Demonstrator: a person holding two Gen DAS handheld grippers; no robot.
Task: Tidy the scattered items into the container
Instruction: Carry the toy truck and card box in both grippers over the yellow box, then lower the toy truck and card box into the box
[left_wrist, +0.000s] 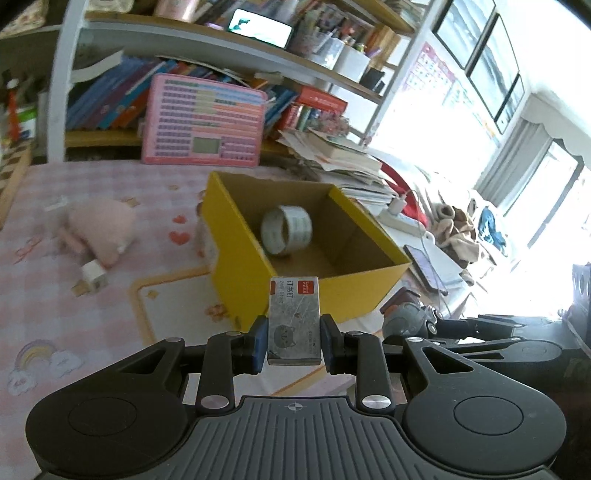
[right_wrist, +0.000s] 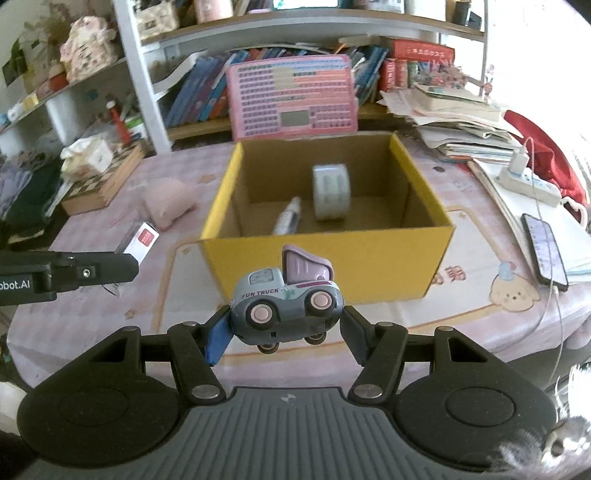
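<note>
Left gripper (left_wrist: 294, 341) clamps a grey staple box (left_wrist: 293, 317); right gripper (right_wrist: 286, 328) clamps a grey toy truck (right_wrist: 286, 301); only the right view shows a blurred white tube (right_wrist: 288, 220) in the yellow cardboard box (right_wrist: 325, 266)

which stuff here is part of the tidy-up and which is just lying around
Part of the job:
- yellow box
- staple box in the left gripper
- toy truck in the right gripper
- tape roll and tube, already in the box
- pink plush pig

Just lying about:
- phone
- power strip
- pink keyboard toy
- paper stack

I've got a glossy plastic toy truck (right_wrist: 286, 301), a matt cardboard box (right_wrist: 325, 254), a shiny tape roll (right_wrist: 331, 192), and a soft checked cloth (right_wrist: 110, 325) underneath.
</note>
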